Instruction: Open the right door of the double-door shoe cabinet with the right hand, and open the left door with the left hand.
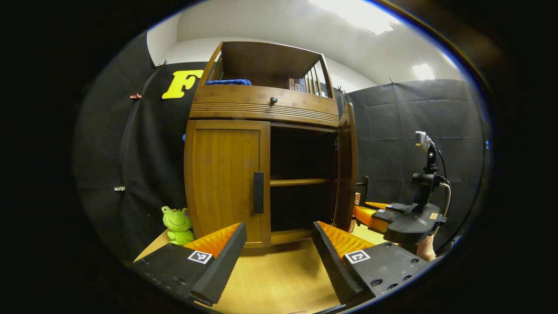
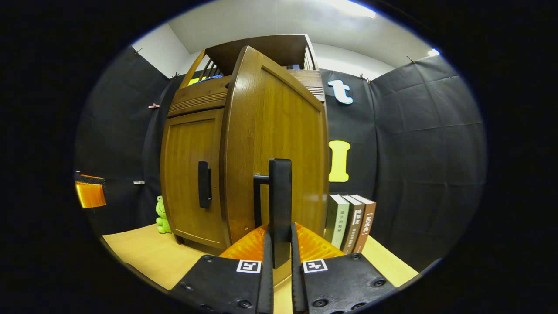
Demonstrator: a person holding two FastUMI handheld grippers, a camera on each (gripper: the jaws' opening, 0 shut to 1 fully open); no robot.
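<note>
The wooden shoe cabinet point(image 1: 261, 109) stands on the table. Its left door point(image 1: 224, 183) is closed, with a black handle point(image 1: 258, 192) at its inner edge. The right door point(image 1: 346, 170) stands swung out, baring dark shelves point(image 1: 301, 182). My left gripper point(image 1: 279, 244) is open, a short way in front of the left door's handle. In the right gripper view the right door point(image 2: 279, 144) faces me, and my right gripper point(image 2: 281, 257) is shut on its black handle point(image 2: 280, 205). In the left gripper view the right gripper point(image 1: 370, 213) reaches in beside the open door.
A green frog toy point(image 1: 177, 224) sits left of the cabinet. Three books point(image 2: 351, 222) stand right of it against the black cloth wall. A drawer with a small knob point(image 1: 273, 100) and an upper shelf holding books and a blue cloth point(image 1: 229, 82) top the cabinet.
</note>
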